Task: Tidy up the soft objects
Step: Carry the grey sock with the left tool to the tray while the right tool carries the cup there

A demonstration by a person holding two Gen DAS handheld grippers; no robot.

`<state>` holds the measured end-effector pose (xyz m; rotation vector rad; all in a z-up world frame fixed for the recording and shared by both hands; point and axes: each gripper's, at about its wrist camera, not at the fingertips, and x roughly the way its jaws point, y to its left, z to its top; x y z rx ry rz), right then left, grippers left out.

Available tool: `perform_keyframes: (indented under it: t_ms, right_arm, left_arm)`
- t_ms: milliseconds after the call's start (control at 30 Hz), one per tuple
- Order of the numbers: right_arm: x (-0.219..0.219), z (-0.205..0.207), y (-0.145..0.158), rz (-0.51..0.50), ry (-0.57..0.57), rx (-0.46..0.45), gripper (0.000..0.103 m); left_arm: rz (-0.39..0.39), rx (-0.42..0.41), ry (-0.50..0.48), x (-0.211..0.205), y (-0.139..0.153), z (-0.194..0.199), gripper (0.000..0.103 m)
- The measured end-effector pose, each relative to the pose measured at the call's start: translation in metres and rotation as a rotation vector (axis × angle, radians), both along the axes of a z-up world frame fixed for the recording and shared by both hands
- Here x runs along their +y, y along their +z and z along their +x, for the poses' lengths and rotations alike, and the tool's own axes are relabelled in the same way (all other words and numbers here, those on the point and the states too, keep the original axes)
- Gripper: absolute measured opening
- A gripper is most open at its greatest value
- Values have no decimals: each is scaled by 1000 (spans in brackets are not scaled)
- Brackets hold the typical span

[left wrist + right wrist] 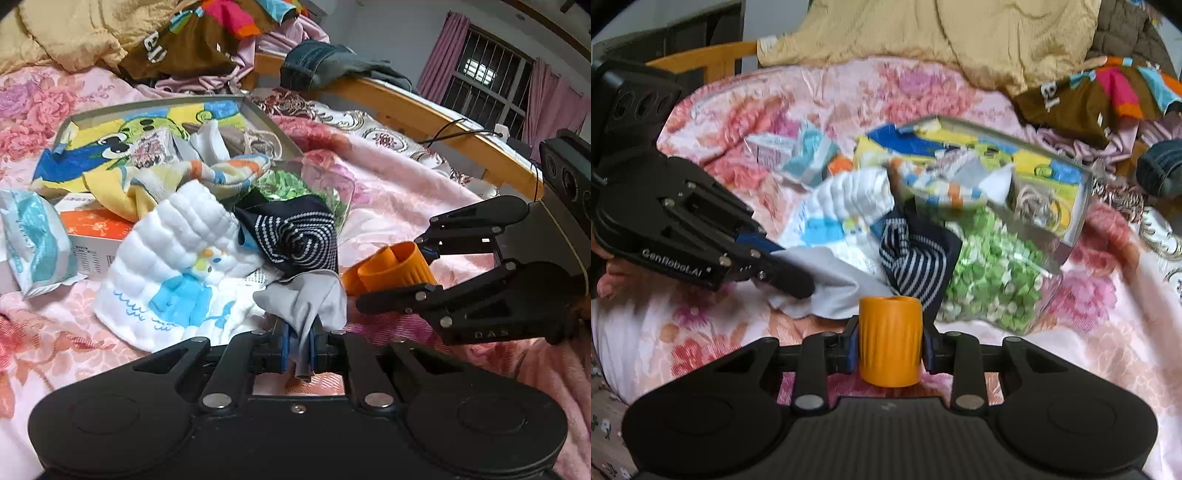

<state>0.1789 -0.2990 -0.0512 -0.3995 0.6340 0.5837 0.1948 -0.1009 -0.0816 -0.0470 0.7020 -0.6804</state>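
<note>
My left gripper (pixel 299 345) is shut on a grey cloth (pixel 306 299), which also shows in the right wrist view (pixel 831 291) under the left gripper (pixel 786 273). My right gripper (pixel 889 345) is shut on an orange ribbed cup (pixel 889 341), seen from the left wrist view (pixel 395 271) just right of the cloth. Ahead lie a navy striped sock (pixel 295 236) (pixel 912 266), a white quilted cloth with a blue print (pixel 177 269) (pixel 846 206), and a colourful towel (pixel 122 155) spilling from a shallow grey box (pixel 258 114) (pixel 1078 221).
All lies on a pink floral blanket (pixel 406 192). A clear bag of green pieces (pixel 993 273), a tissue pack (pixel 33 240) and an orange-white carton (pixel 96 236) lie near the pile. Heaped clothes (pixel 177 48) and a wooden bed rail (pixel 424 107) lie beyond.
</note>
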Motion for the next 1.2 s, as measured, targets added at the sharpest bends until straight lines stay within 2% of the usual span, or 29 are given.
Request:
perform_keyframes:
  t_ms: [433, 733, 867, 1033, 1200]
  right_arm:
    - [4, -26, 25, 58, -27, -166, 38]
    - [2, -33, 34, 92, -80, -242, 43]
    - [-7, -28, 37, 150, -149, -267, 44]
    - [-17, -17, 38, 204, -210, -271, 44]
    - [-20, 0, 37, 244, -287, -273, 44]
  left_arm:
    - [-69, -98, 95, 12, 42, -42, 10]
    - [-123, -162, 196, 25, 63, -68, 10]
    - [-131, -179, 227, 28, 71, -62, 10]
    - [-172, -153, 267, 34, 79, -41, 11]
    - [-168, -166, 278, 32, 85, -16, 11]
